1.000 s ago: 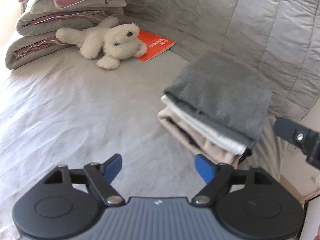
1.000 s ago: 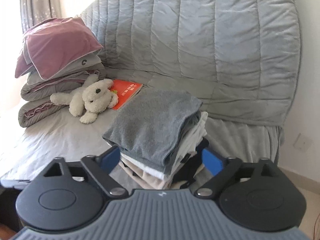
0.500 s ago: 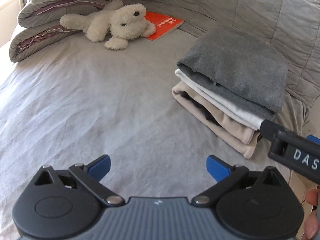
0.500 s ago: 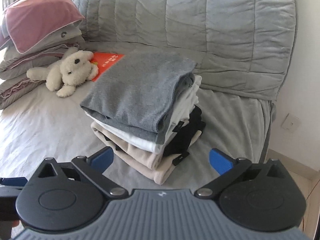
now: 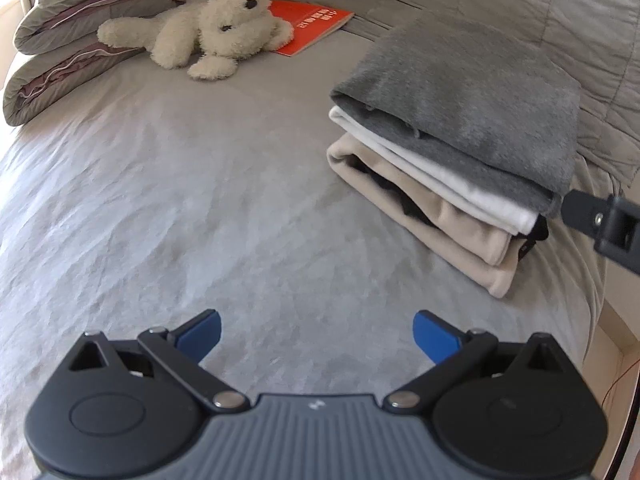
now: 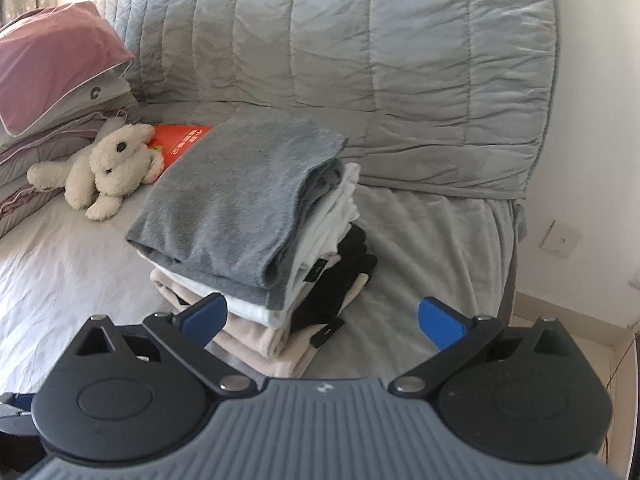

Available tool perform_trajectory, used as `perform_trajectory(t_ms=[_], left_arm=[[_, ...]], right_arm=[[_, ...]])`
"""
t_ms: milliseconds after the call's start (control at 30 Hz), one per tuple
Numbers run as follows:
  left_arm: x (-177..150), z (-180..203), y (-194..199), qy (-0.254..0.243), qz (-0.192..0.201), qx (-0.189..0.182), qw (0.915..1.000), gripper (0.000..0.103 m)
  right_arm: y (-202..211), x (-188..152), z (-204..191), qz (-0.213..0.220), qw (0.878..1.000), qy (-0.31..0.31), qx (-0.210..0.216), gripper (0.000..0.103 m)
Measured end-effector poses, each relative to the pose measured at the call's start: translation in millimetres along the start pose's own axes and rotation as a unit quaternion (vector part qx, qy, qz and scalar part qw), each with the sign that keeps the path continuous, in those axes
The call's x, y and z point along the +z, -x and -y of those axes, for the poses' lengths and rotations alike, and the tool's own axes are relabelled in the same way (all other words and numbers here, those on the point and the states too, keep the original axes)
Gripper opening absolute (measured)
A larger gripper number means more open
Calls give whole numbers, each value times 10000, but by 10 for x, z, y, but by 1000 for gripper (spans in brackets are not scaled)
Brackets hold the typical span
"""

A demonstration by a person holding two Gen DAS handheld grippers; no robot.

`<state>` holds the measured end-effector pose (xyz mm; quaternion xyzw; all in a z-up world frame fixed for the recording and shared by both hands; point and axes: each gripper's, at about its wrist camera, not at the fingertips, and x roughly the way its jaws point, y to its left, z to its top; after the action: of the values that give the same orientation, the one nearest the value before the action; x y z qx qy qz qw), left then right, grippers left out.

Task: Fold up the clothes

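A stack of folded clothes [image 5: 452,152] [image 6: 256,232] lies on the grey bed, with a dark grey garment [image 5: 472,92] [image 6: 240,200] on top, then white, black and beige layers. My left gripper [image 5: 316,334] is open over bare bed sheet, to the left of and nearer than the stack, with nothing between its blue fingertips. My right gripper [image 6: 322,316] is open just in front of the stack's near corner, also holding nothing. Part of the right gripper's black body [image 5: 604,220] shows at the right edge of the left wrist view.
A white plush toy [image 5: 216,28] [image 6: 108,164] and an orange booklet [image 5: 310,24] [image 6: 180,140] lie at the back of the bed. Folded quilts and a pink pillow [image 6: 52,68] are piled at the back left. A quilted grey cover [image 6: 360,60] drapes the headboard; a wall [image 6: 592,120] stands to the right.
Both grippers' jaws have spread wider and both have sunk a little toward the bed, tilting further down. The stack of clothes has not moved.
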<state>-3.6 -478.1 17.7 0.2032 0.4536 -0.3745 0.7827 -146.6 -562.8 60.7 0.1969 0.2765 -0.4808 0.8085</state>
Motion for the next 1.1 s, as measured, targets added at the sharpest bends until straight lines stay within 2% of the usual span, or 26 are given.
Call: perform_trajectory(t_ms=[767,1100], left_arm=[[-12,70,60,-72,-109,81,9999,102],[-161,-237,184,319,-59,362,9988,102]], right_arm=[[-15,-9,-14,-101,9998,141,33,103],[-4,-64,-186,-186,9987,403,247,103]])
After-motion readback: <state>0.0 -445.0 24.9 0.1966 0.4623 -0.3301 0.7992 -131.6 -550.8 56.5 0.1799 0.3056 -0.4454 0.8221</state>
